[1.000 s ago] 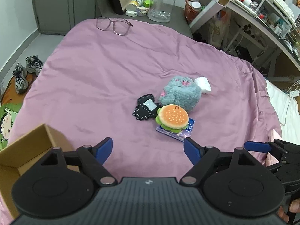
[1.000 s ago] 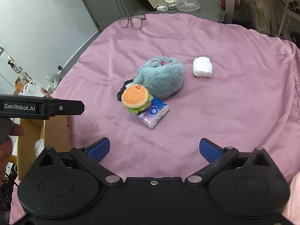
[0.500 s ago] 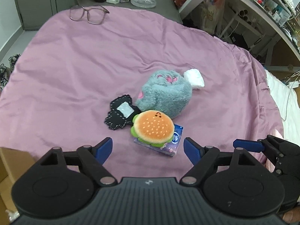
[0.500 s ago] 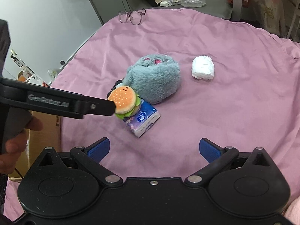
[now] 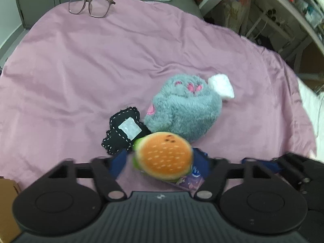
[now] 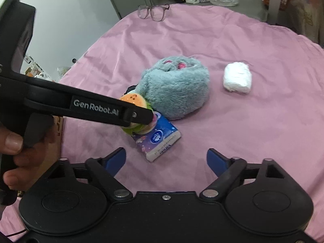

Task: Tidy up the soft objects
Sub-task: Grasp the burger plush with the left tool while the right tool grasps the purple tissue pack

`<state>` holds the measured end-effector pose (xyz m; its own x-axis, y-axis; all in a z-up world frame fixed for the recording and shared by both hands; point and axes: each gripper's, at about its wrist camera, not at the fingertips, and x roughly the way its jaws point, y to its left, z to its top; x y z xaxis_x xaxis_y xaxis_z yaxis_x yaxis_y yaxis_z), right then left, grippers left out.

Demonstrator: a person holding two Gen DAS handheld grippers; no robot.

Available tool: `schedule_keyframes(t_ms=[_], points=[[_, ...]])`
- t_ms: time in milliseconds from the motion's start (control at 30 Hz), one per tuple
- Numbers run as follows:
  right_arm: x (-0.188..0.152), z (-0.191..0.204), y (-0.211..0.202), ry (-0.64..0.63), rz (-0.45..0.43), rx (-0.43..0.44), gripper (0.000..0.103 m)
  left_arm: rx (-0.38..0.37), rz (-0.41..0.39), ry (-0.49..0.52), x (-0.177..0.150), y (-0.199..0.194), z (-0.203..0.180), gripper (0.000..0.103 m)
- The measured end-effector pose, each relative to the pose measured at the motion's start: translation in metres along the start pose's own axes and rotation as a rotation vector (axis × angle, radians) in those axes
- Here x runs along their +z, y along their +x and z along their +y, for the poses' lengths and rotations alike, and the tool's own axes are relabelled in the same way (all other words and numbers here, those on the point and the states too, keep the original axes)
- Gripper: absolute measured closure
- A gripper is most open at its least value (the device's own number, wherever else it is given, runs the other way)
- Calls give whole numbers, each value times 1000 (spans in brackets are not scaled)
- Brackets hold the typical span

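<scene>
From my left wrist view the burger toy (image 5: 163, 156) is smeared with motion blur, and it covers most of the tissue pack (image 5: 191, 179) under it. The left gripper (image 5: 160, 162) fingertips are blurred too, half hidden behind the toy, so I can't tell whether they press on it. The grey plush (image 5: 182, 109) hides part of the white bundle (image 5: 221, 86) and an edge of the black patch (image 5: 123, 129). At the near left, the cardboard box (image 5: 8, 192) is cut off by the frame. From the right view, the left gripper's arm crosses the burger toy and masks its middle.
</scene>
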<state>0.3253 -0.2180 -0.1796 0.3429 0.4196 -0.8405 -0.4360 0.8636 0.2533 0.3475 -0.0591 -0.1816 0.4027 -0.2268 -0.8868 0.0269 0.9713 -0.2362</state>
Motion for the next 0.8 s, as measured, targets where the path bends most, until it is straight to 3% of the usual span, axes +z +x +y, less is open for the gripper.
schedule_keyframes(t_ms=[100,500,533,567,800], points=[[4,3,9,-8,10,14,28,-2,-12,0,0,-4,4,52],[19,30,42,-145,22,-52,25,-30,-71,-61,-12,-52,26,53],[17,32,45,-151,30,-51,30,-29,-70,-65,-13,-55,27,53],[15,33,47,-156,46,-50,45,-27,-66,-69,-15,-57,28,53],[0,43,36,-132,60,-78,47,-7,-61,-45,-31,-74,30,53]])
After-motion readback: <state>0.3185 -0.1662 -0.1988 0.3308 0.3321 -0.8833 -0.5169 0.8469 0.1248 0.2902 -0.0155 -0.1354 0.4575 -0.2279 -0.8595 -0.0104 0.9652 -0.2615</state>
